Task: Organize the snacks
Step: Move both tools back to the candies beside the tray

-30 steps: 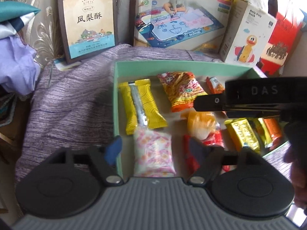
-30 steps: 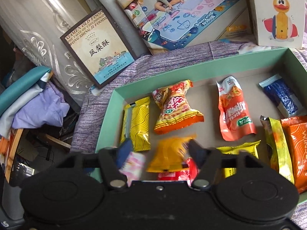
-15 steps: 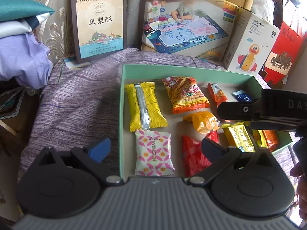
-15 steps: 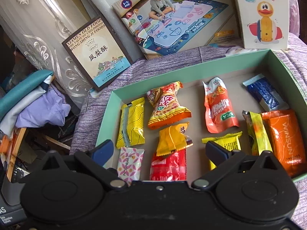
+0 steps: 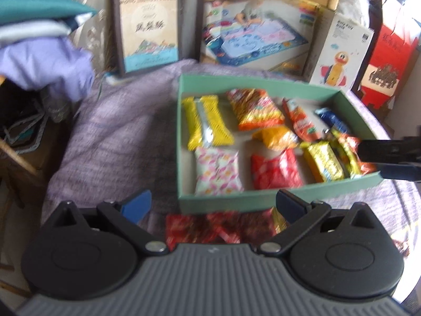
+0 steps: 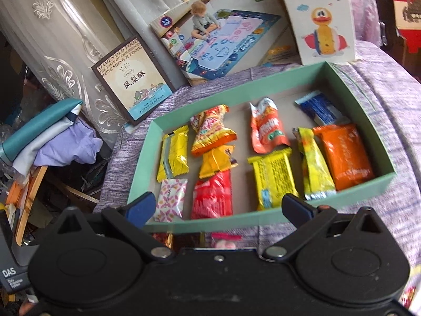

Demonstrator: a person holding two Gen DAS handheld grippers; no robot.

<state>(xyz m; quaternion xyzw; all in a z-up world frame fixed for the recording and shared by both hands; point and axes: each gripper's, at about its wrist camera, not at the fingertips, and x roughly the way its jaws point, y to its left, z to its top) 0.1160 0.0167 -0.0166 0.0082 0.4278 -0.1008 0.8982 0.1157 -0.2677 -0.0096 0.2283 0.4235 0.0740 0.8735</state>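
Left gripper (image 5: 213, 202): fingers spread wide, nothing between them; it hangs over the purple cloth (image 5: 118, 131) just outside the near wall of the box (image 5: 181, 142)
Right gripper (image 6: 215, 206): fingers spread wide and empty; tips sit at the box's (image 6: 289, 79) near wall
Box: green, shallow and open, resting on the cloth (image 6: 381, 84); it holds all the sorted snacks
Far row, left to right: yellow bar (image 6: 173, 155) in the far left corner; striped bag (image 6: 210, 129); orange-red pouch (image 6: 265, 129); blue packet (image 6: 318, 108) in the far right corner
Middle: small orange packet (image 6: 217, 160) between the striped bag and the red pack, touching both
Near row, left to right: pink packet (image 6: 171, 202) in the near left corner; red pack (image 6: 213, 194); yellow wafer (image 6: 273, 176); thin yellow stick (image 6: 314, 163); orange pack (image 6: 344, 155) against the right wall
Loose snacks (image 5: 215, 227): red wrappers on the cloth outside the near wall, under the left gripper; blurred
Beyond the far edge: framed pastry box (image 6: 131, 81), play-mat box (image 6: 221, 39) and duck box (image 6: 318, 18) standing upright
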